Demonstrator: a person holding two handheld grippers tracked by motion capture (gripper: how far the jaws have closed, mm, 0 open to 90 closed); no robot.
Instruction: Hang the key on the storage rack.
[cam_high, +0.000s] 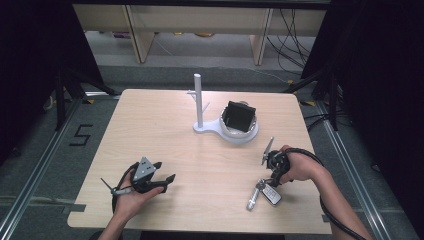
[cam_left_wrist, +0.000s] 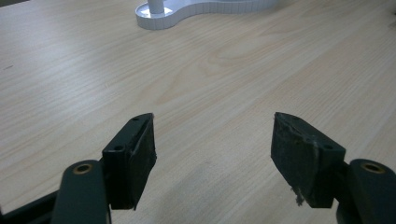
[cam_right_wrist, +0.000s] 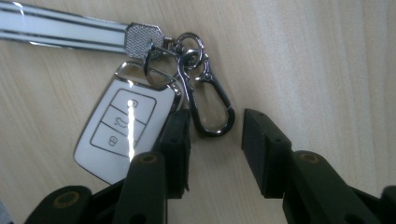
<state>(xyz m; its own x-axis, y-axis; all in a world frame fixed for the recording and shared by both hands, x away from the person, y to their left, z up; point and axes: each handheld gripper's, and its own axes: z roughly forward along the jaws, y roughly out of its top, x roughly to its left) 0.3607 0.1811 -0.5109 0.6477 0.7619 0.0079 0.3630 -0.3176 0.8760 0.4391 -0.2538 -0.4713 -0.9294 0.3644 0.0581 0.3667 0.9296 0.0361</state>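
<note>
Two jaws of the right gripper are standing apart directly over the carabiner clip of the key bunch, with nothing pressed between them yet. Seen along the right gripper view, the clip's long axis is running away from the jaws, its rounded end lying just in the gap; the white car key fob is sitting touching the left jaw's outer side, and the silver strap is stretching off beyond the fob. Relative to the key bunch, the right gripper is hovering right above, while the left gripper is resting well apart with its jaws wide and empty. Farther from the bunch, the white stand and its dish holding a black box are posing no obstruction.
</note>
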